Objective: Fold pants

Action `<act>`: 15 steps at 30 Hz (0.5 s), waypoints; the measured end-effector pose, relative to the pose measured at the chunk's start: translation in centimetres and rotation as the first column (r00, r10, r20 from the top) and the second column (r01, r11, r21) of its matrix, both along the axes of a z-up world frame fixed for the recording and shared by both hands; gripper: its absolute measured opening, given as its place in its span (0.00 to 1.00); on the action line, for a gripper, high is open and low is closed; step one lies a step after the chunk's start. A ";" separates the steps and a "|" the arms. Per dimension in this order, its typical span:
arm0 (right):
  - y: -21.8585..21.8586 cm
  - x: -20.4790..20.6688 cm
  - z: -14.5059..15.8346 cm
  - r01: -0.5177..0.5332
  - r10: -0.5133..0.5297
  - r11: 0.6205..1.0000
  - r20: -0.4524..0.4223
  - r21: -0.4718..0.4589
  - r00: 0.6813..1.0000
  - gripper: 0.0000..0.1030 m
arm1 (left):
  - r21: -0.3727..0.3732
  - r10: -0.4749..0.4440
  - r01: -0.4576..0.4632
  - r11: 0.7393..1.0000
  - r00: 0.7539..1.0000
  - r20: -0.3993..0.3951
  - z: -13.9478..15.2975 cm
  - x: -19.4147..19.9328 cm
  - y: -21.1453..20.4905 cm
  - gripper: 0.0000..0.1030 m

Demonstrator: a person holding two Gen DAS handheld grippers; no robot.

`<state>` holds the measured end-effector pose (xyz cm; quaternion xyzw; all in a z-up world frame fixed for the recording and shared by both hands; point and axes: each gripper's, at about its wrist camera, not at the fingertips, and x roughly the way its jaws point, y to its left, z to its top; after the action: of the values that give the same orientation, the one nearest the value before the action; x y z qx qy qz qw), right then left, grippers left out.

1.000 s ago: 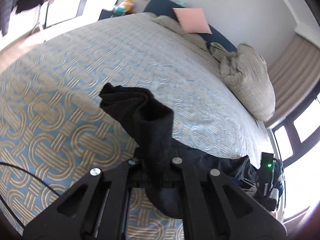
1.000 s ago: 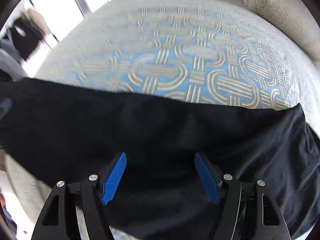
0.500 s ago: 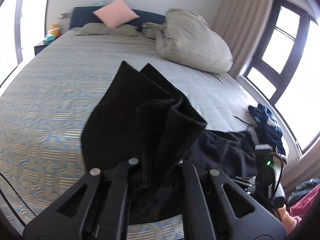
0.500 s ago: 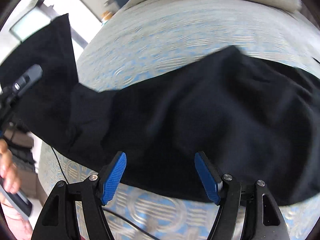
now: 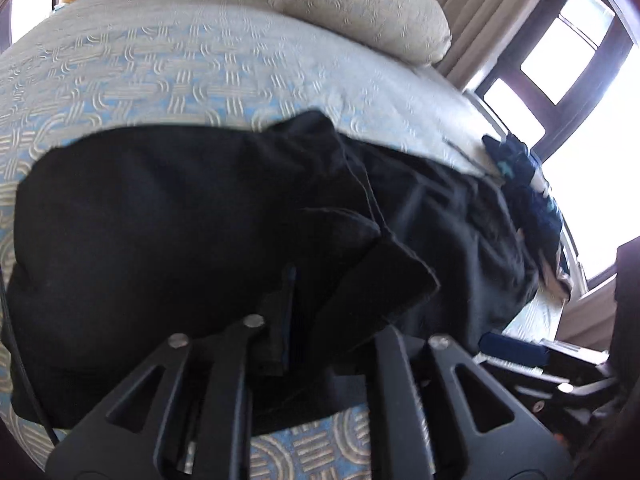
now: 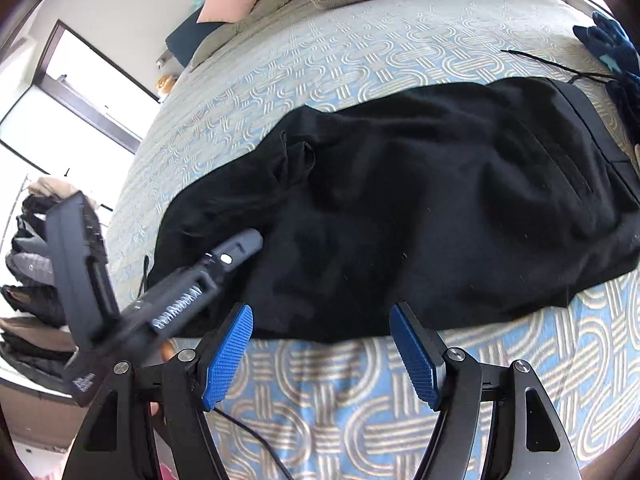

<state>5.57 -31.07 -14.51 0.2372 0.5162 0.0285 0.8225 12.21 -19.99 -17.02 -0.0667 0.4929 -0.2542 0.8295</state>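
The pants (image 6: 400,208) are being shown lying across the bed (image 6: 360,56), filling the middle of the right wrist frame, doubled over w/ a rumpled fold at upper left of the cloth and the waistband toward the right edge. In the left wrist view the pants (image 5: 180,216) are covering the centre and left of the frame, w/ a loose corner of cloth draped over the left claw (image 5: 332,312); its fingertips are being hidden by the fabric, so whether it is clenched or released cannot be told. The same left claw (image 6: 240,248) is being seen at lower left of the right wrist frame, its tip resting on the cloth. The right claw (image 6: 320,344) is being held released, blue pads (image 6: 228,352) wide apart, nothing between them, at bottom centre just below the near edge of the pants. A pillow (image 5: 360,4) is lying at top centre, a blue garment (image 5: 528,200) at the right edge, just beside the pants.
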 end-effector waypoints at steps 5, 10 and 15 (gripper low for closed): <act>-0.5 -0.1 -0.1 0.001 -0.001 1.000 0.002 -0.010 1.000 0.71 | -0.075 -0.083 0.084 0.994 0.996 0.009 3.7 -2.6 2.0 0.66; 0.6 0.8 1.5 -0.019 0.019 1.000 0.045 -0.003 0.999 0.71 | -0.005 0.052 -0.052 0.999 0.994 0.093 7.1 -4.2 9.2 0.69; 5.1 4.0 2.2 -0.124 0.124 0.992 0.048 -0.010 0.991 0.71 | 0.062 0.274 -0.276 0.959 0.961 0.048 6.0 -4.2 17.2 0.70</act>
<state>9.59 -26.01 -12.33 0.2010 0.5100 0.0832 0.8322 7.96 -2.82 -11.01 -0.1012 0.4708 -0.1208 0.8680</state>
